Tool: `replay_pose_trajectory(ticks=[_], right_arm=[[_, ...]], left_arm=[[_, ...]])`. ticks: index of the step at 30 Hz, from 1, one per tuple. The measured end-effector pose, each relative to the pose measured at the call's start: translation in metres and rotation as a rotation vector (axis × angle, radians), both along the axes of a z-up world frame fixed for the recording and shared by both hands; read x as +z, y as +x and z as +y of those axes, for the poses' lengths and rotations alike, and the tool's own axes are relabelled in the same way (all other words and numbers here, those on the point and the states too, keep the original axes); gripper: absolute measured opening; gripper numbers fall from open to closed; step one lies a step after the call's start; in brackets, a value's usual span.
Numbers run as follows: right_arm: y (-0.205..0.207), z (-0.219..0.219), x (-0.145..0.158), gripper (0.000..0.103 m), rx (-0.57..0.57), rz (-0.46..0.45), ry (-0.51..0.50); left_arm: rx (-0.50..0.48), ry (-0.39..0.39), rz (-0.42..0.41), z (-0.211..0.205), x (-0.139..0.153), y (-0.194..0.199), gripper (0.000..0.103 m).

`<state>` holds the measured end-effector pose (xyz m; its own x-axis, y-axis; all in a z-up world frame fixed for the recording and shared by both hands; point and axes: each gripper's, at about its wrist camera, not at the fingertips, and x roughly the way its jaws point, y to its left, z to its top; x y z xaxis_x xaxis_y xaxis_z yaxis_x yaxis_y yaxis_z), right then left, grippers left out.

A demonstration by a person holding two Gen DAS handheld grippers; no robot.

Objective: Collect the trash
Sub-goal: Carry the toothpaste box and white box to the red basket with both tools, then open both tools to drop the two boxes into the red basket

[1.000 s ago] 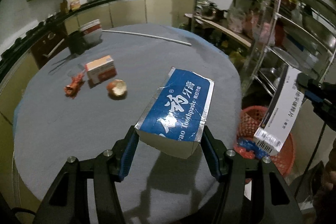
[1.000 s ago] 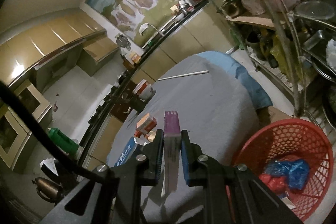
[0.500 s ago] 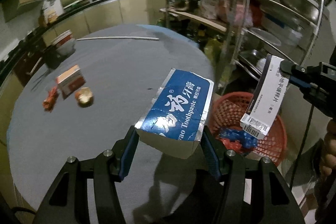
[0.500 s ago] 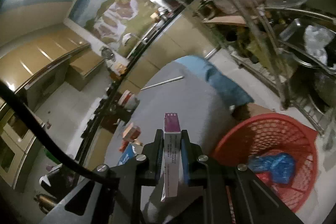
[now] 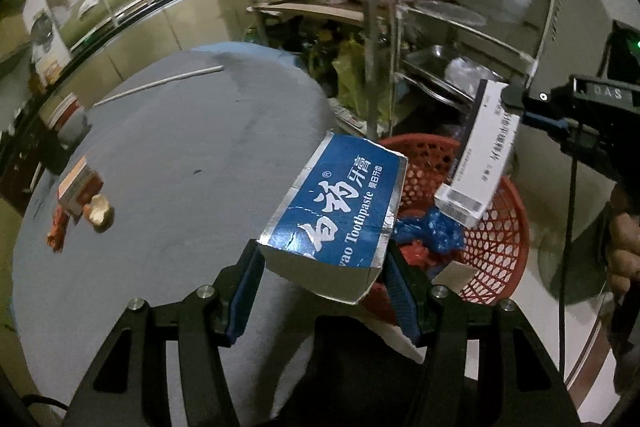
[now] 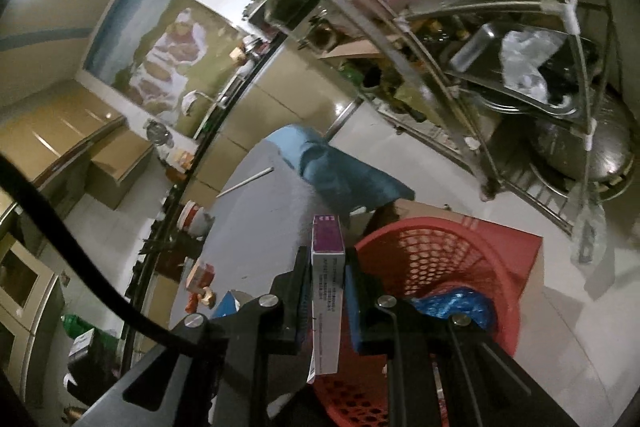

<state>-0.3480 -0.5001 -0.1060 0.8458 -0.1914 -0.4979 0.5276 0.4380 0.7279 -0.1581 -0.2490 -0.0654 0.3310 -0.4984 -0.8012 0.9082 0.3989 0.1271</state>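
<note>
Both boxes [image 5: 340, 215] now over basket [image 5: 500, 227], nearer

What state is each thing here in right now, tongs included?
Left tongs: clamped on the toothpaste box.
Toothpaste box: held, end torn open.
Right tongs: shut on the white carton.
White carton: held above the basket.
Red basket: partly filled with blue and red bags.
Orange box: lying on the table.

Blue toothpaste box [image 5: 340, 211], red perforated basket [image 5: 496, 223]
</note>
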Motion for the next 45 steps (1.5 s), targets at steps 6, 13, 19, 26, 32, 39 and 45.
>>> replay_pose_trajectory(ticks=[6,13,19,26,32,39,45], right_arm=[[-0.012,-0.010,-0.014,0.017,-0.035,0.018,0.019],[-0.021,-0.017,-0.027,0.017,-0.061,0.048,0.026],[-0.025,-0.019,-0.033,0.017,-0.080,0.085,0.015],[-0.020,-0.016,-0.039,0.017,-0.076,0.161,-0.025],[-0.013,-0.016,-0.044,0.020,-0.041,0.183,0.001],[-0.005,-0.015,-0.044,0.021,0.023,0.149,0.069],[0.001,-0.011,-0.042,0.027,0.045,0.134,0.088]], left_arm=[[-0.045,0.033,-0.020,-0.017,-0.007,-0.014,0.061],[-0.079,0.069,-0.024,-0.033,-0.018,-0.022,0.061],[-0.094,0.093,-0.024,-0.041,-0.026,-0.026,0.061],[-0.103,0.131,-0.001,-0.048,-0.036,-0.027,0.062],[-0.086,0.132,0.021,-0.047,-0.033,-0.019,0.062],[-0.010,0.105,0.027,-0.032,-0.023,0.003,0.062],[0.089,0.077,0.048,-0.014,-0.014,0.033,0.062]])
